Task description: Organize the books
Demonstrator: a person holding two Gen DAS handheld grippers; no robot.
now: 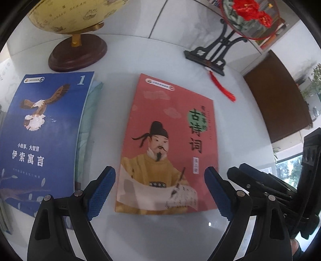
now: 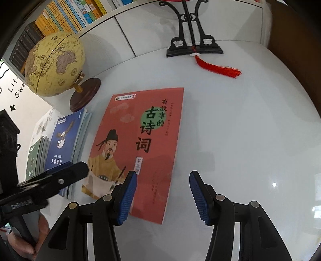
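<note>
A red book (image 1: pixel 168 144) with a yellow-robed figure on its cover lies flat on the white tabletop (image 1: pixel 160 232). My left gripper (image 1: pixel 160 192) hovers over the book's near end, open, one blue pad on each side of its width. To the left, a blue book (image 1: pixel 44 136) with an eagle tops a stack. In the right wrist view my right gripper (image 2: pixel 163 197) stands open over the near right corner of the red book (image 2: pixel 140 144), its left pad above the cover and its right pad above bare table. Neither gripper holds anything. The blue book (image 2: pixel 64 138) lies beside it.
A globe (image 2: pixel 54 64) on a wooden base stands behind the blue book. A black ornament stand (image 2: pixel 192 46) with a red tassel (image 2: pixel 218 68) sits at the back. Shelved books (image 2: pixel 60 18) line the wall. The left gripper body (image 2: pixel 60 180) and a hand (image 2: pixel 30 237) fill the lower left.
</note>
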